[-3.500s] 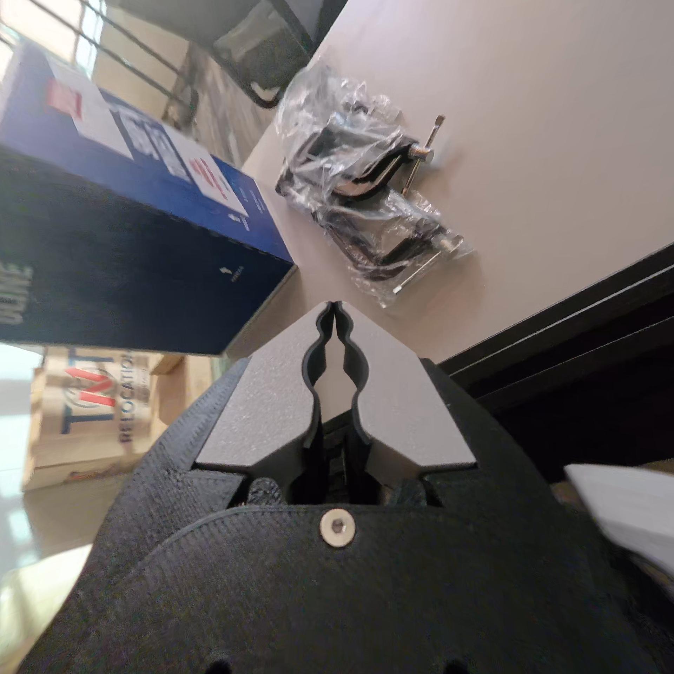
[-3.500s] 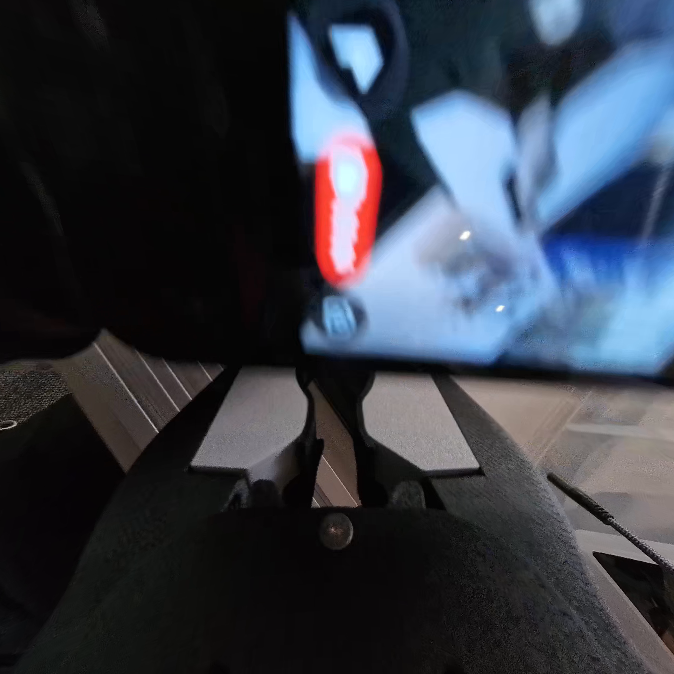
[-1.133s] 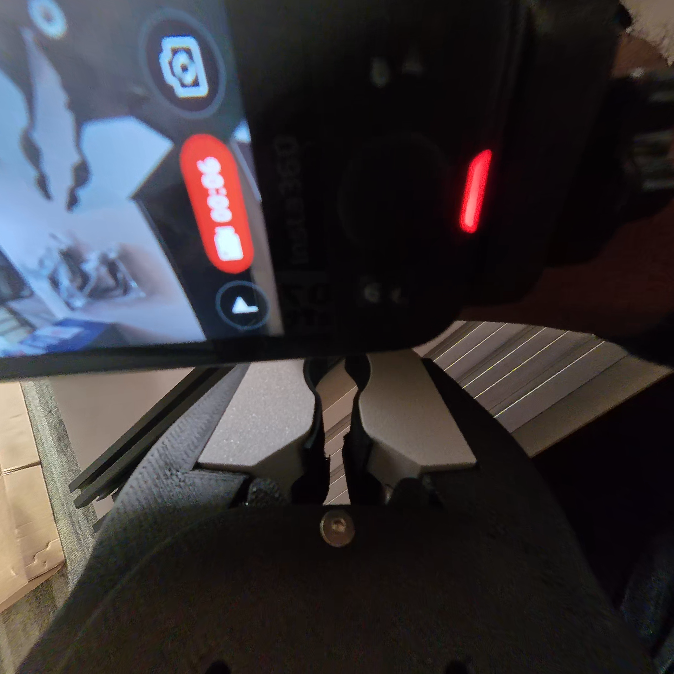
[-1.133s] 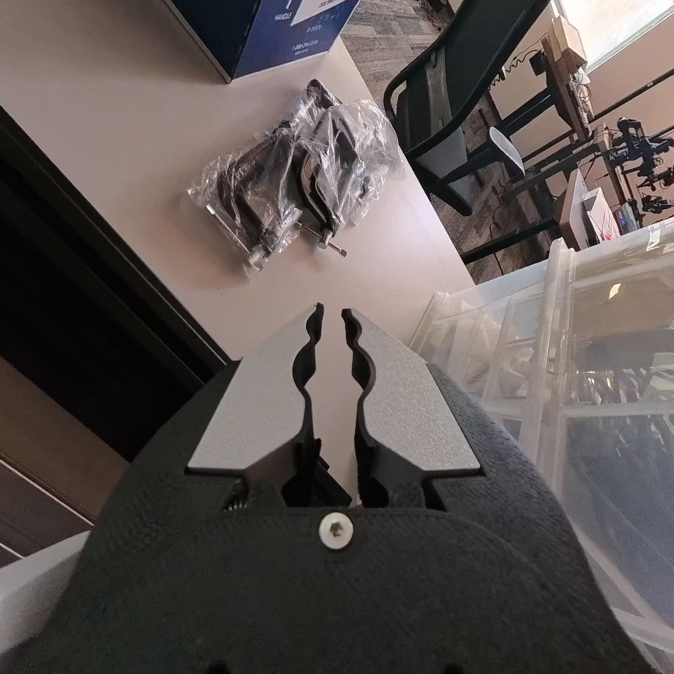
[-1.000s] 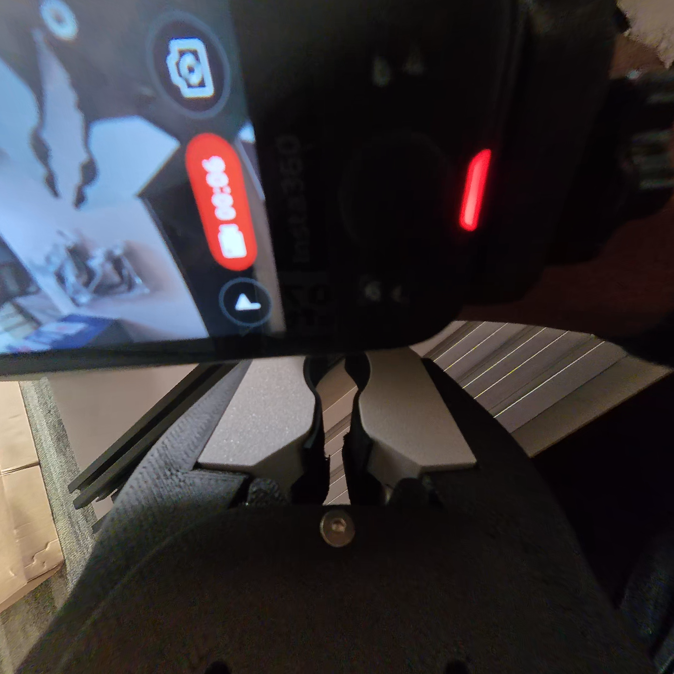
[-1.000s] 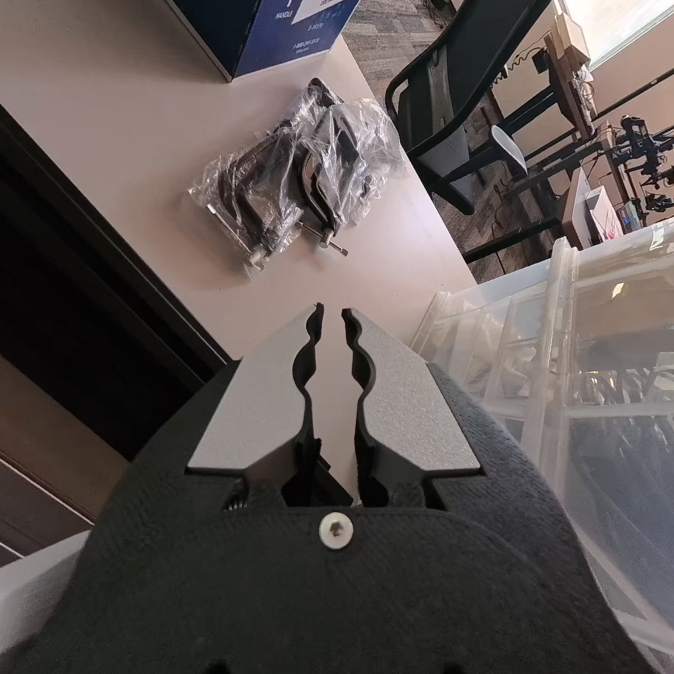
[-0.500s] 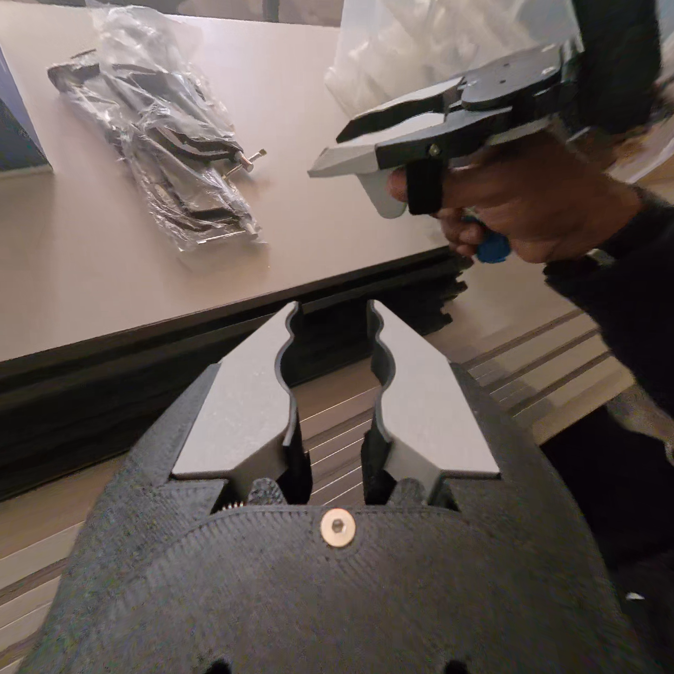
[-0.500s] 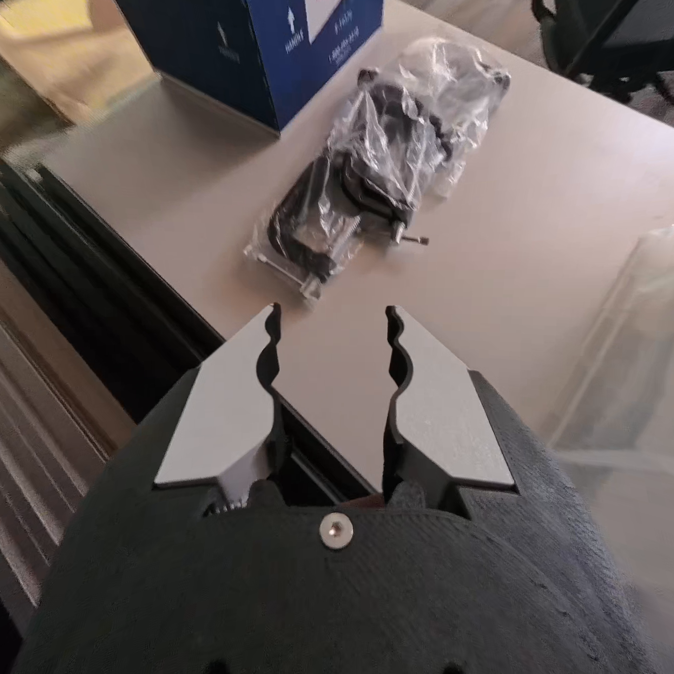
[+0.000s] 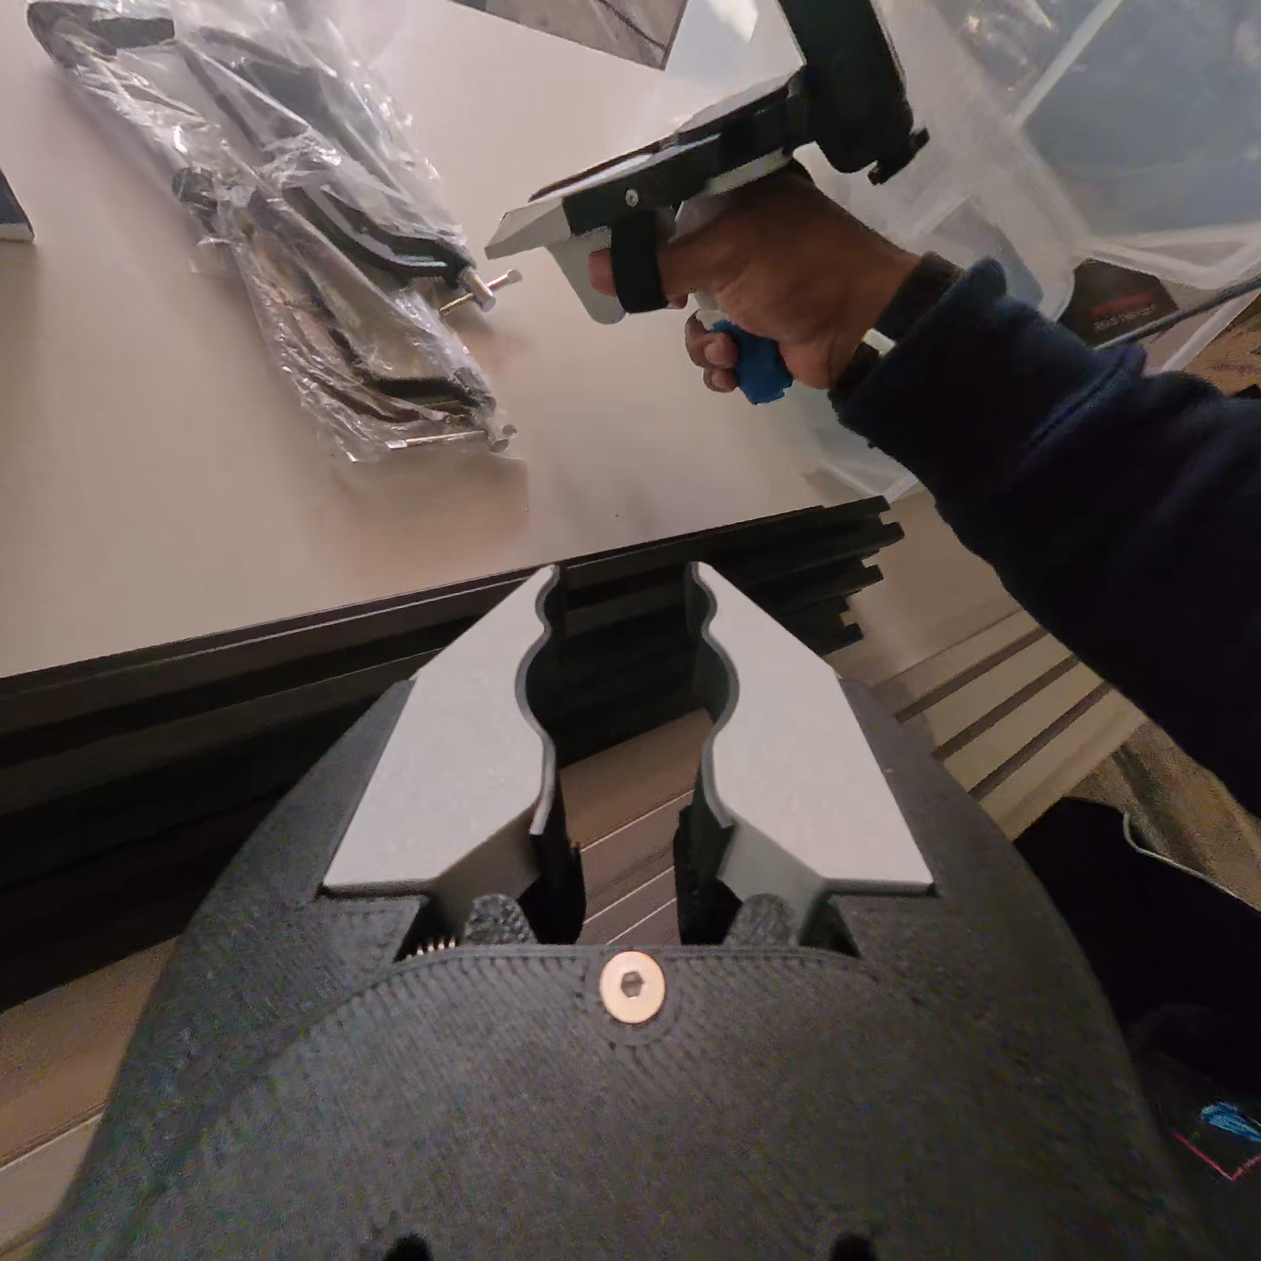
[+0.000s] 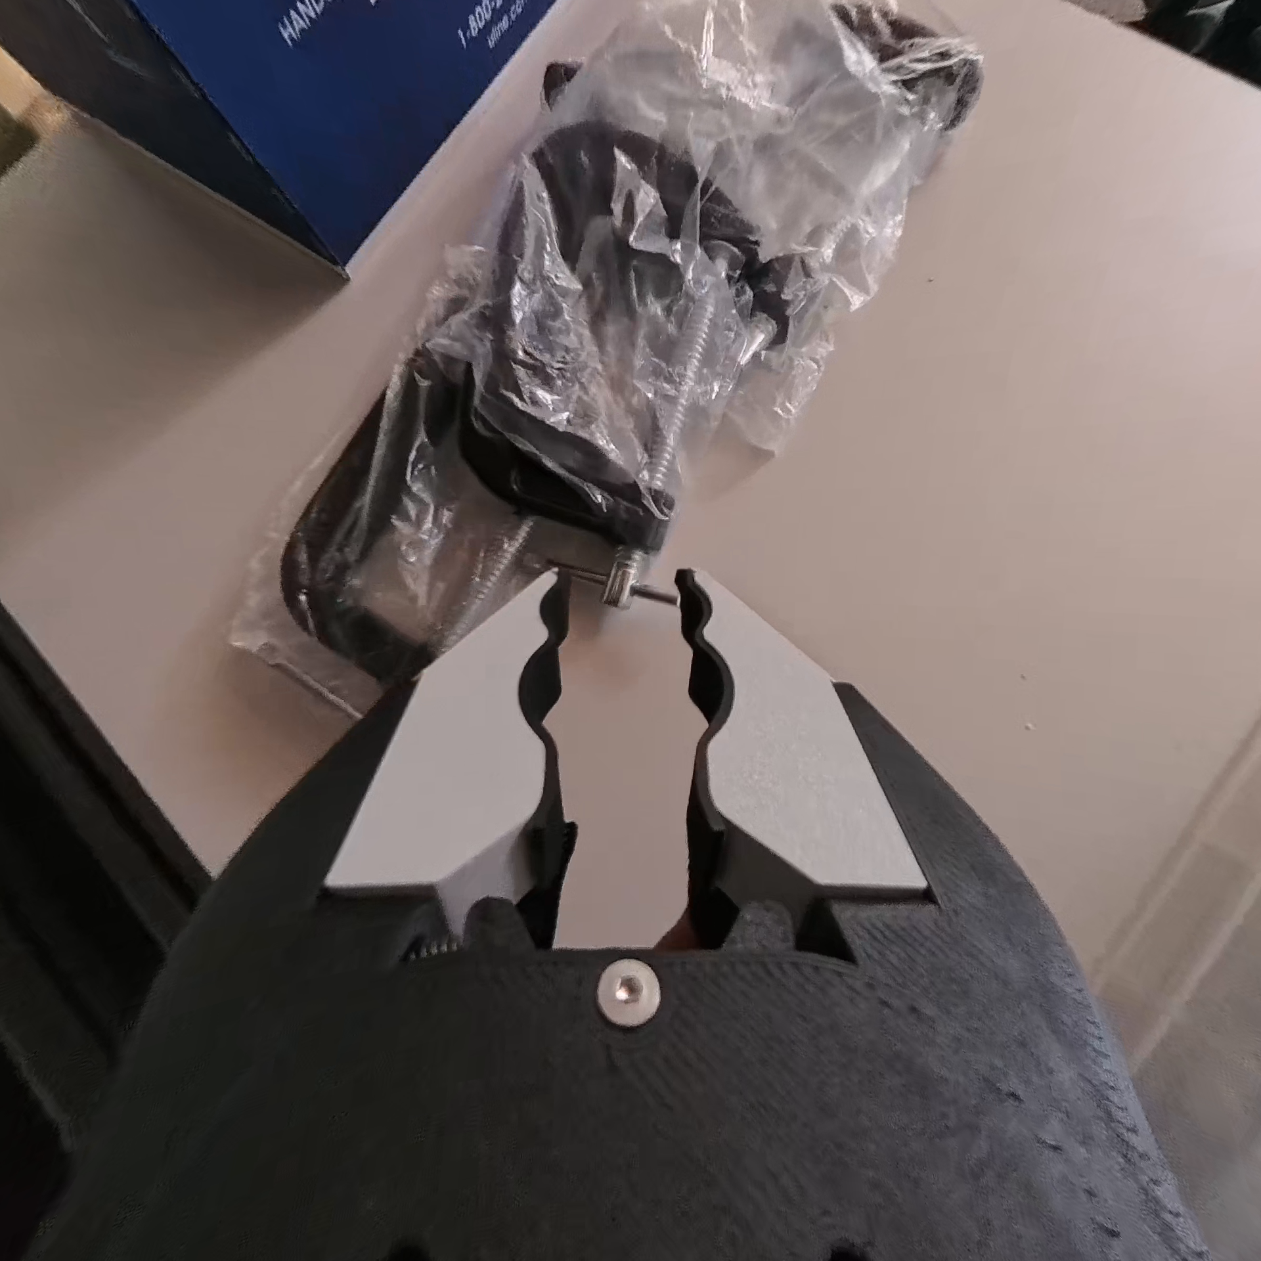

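Black C-clamps in clear plastic bags (image 10: pixel 614 327) lie on a beige table (image 10: pixel 955 477); they also show in the left wrist view (image 9: pixel 327 273). My right gripper (image 10: pixel 621 580) is open and empty, its tips just short of the near clamp's steel screw handle (image 10: pixel 614 583). In the left wrist view the right gripper (image 9: pixel 505 239) hangs above the table beside that handle (image 9: pixel 477 290), held by a hand (image 9: pixel 771 293). My left gripper (image 9: pixel 624 580) is open and empty, below the table's dark front edge (image 9: pixel 341 614).
A blue cardboard box (image 10: pixel 307 102) stands on the table behind the clamps. A clear plastic storage bin (image 9: pixel 1092 136) stands to the right. A dark sleeve (image 9: pixel 1092 512) crosses the right of the left wrist view. Striped flooring (image 9: pixel 955 716) lies below the table.
Both grippers opened from nearly shut. The left one turned away from a phone-like screen toward the table. The right one moved in close to the bagged clamps.
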A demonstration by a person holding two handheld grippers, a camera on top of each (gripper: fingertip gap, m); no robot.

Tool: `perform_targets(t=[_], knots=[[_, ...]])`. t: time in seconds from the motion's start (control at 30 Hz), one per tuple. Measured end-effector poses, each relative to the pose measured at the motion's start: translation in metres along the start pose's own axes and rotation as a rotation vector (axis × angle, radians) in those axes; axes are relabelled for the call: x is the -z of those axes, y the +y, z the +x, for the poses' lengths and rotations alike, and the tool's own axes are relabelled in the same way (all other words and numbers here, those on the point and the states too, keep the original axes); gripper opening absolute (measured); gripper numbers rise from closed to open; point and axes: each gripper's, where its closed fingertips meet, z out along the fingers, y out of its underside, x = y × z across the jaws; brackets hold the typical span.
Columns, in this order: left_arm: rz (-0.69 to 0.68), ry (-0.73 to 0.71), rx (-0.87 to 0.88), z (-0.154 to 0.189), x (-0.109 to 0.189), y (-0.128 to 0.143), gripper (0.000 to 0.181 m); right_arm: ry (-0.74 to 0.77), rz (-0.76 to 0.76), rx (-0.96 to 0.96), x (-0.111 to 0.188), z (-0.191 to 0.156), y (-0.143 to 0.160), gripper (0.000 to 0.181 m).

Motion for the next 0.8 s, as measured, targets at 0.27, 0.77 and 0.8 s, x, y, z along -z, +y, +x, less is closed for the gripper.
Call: perform_targets(t=[0.27,0.77,0.8], knots=[[-0.010,0.027,0.039,-0.012,-0.004,0.009,0.047,-0.037,-0.095,0.032,-0.034,0.002,0.011,0.040],[0.062,0.230,0.210,-0.006,-0.007,-0.021,0.043,-0.047,-0.119,-0.069,-0.029,0.000,0.015,0.018],[0.064,0.243,0.224,-0.008,-0.009,-0.026,0.043,-0.046,-0.120,-0.075,-0.025,-0.001,0.017,0.018]])
